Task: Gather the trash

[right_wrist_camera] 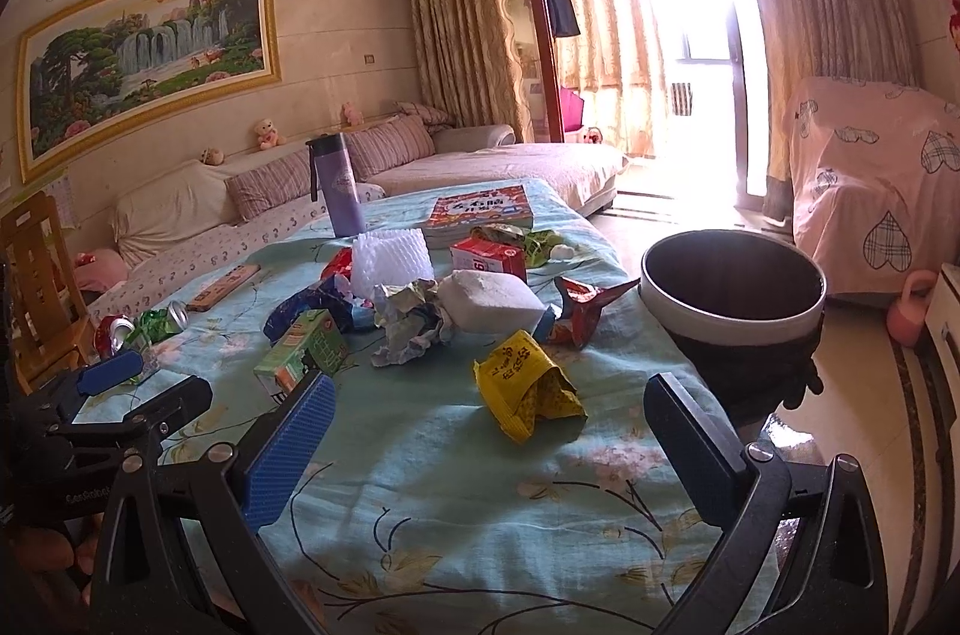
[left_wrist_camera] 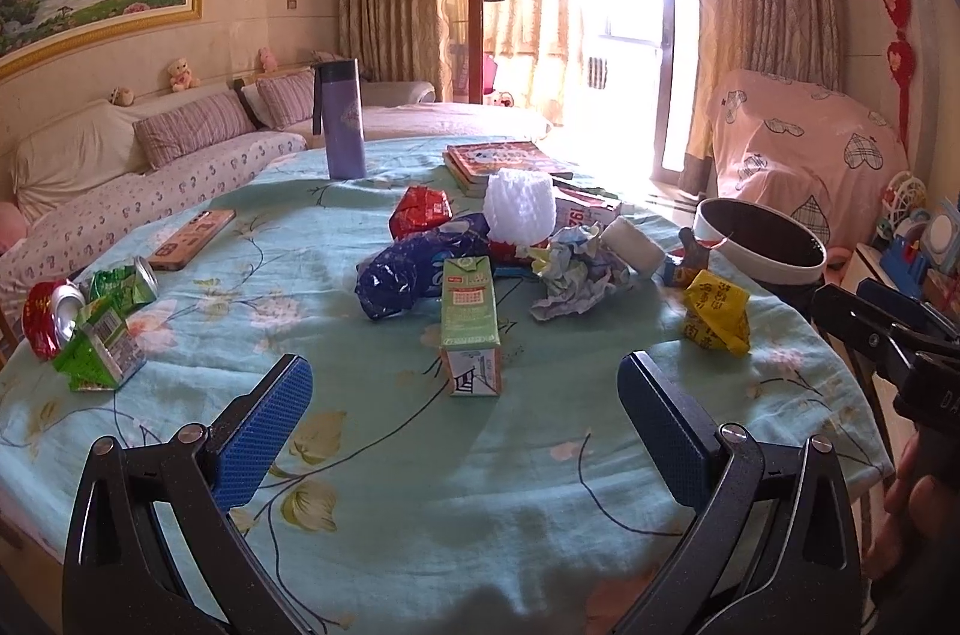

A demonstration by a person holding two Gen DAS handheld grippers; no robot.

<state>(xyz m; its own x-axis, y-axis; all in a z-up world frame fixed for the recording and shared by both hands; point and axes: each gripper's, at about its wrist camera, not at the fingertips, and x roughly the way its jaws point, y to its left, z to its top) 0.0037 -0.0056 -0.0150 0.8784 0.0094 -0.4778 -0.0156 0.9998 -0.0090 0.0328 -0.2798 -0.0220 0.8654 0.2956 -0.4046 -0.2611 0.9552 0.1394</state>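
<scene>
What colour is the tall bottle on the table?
Purple bottle with a dark lid, best seen in the right wrist view.

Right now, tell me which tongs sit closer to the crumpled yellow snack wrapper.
Right. The right tongs open directly before the crumpled yellow snack wrapper; the left tongs face the green carton, wrapper off to their right.

purple flask [left_wrist_camera: 342, 119], books [left_wrist_camera: 501, 161] — phone [left_wrist_camera: 192, 239], sofa [left_wrist_camera: 180, 167]

Blown-out daylight glare from balcony door [left_wrist_camera: 606, 35], warm cast, fisheye-bent dark edges, sharp focus
</scene>
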